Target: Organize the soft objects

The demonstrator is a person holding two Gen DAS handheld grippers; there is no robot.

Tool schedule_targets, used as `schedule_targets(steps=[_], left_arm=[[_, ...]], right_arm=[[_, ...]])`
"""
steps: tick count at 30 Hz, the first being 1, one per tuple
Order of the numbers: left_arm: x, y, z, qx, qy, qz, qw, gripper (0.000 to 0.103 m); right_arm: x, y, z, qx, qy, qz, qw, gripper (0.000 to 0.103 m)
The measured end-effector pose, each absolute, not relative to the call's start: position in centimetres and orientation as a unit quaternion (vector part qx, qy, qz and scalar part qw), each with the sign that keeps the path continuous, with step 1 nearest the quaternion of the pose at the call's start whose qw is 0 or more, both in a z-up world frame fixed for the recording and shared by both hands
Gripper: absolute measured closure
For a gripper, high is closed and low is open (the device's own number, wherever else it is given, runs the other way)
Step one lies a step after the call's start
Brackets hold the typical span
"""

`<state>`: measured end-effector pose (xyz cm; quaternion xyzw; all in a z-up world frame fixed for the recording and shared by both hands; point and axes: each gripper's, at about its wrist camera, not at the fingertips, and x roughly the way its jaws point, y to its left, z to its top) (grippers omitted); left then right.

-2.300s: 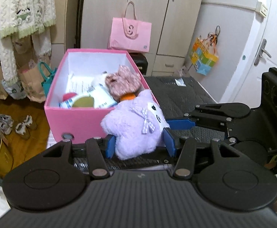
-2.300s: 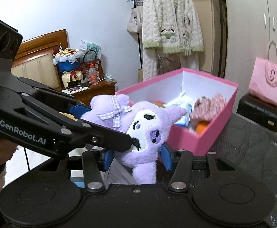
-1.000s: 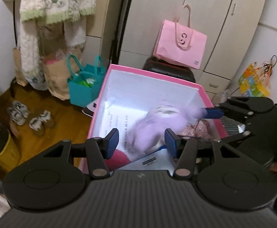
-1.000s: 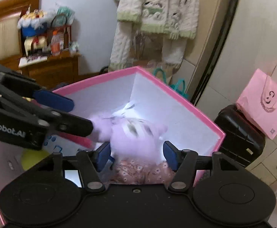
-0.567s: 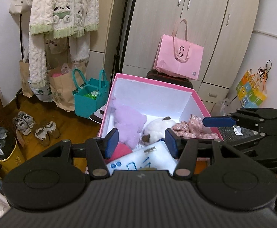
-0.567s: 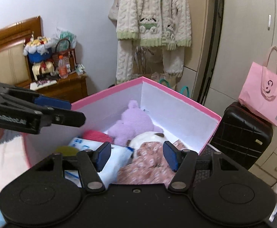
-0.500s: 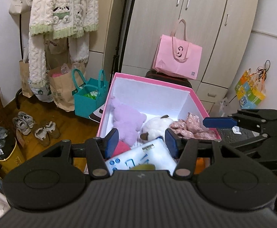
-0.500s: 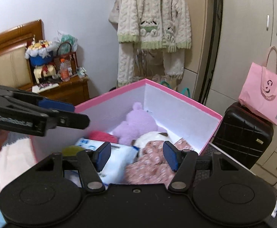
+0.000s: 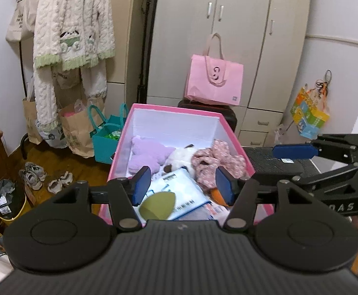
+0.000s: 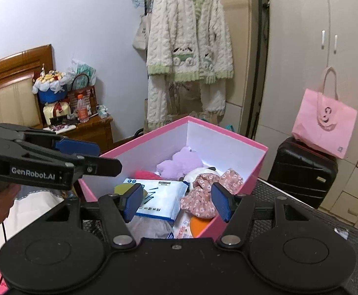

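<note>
The pink box (image 9: 176, 109) (image 10: 225, 129) stands in front of both grippers. Inside, the purple plush (image 9: 147, 153) (image 10: 179, 163) lies at the far end, next to a white plush (image 9: 181, 157) and a floral cloth toy (image 9: 218, 158) (image 10: 208, 191). A white-and-blue tissue pack (image 9: 179, 189) (image 10: 161, 196) lies at the near end. My left gripper (image 9: 183, 184) hovers above the near end, its jaws opening with nothing between them. My right gripper (image 10: 177, 201) is open and empty, over the box's near corner.
A pink tote bag (image 9: 215, 81) sits on a black suitcase (image 10: 301, 169) by the wardrobe behind the box. A teal bag (image 9: 105, 137), paper bags and shoes (image 9: 31, 174) are on the floor to the left. The box rests on a black textured surface (image 9: 265, 157).
Both grippers carried the purple plush over the box and let it go. It now lies at the far end, and both grippers have drawn back and up, empty.
</note>
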<state>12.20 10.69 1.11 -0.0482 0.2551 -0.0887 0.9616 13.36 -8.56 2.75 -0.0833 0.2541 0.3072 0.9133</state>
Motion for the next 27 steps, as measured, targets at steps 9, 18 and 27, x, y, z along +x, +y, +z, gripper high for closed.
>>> schedule_targets(steps=[9, 18, 27], left_arm=[[7.0, 8.4, 2.3, -0.022, 0.224, -0.116, 0.967, 0.041], [4.3, 6.6, 2.5, -0.004, 0.213, -0.139, 0.967, 0.035], [4.0, 6.6, 1.7, -0.019, 0.223, -0.137, 0.965, 0.032]], right_arm=[[8.0, -10.9, 4.6, -0.094, 0.215, 0.289, 0.928, 0.031], [4.2, -13.1, 5.0, -0.081, 0.186, 0.271, 0.941, 0.026], [2.8, -14.9, 3.8, -0.045, 0.212, 0.217, 0.952, 0.008]])
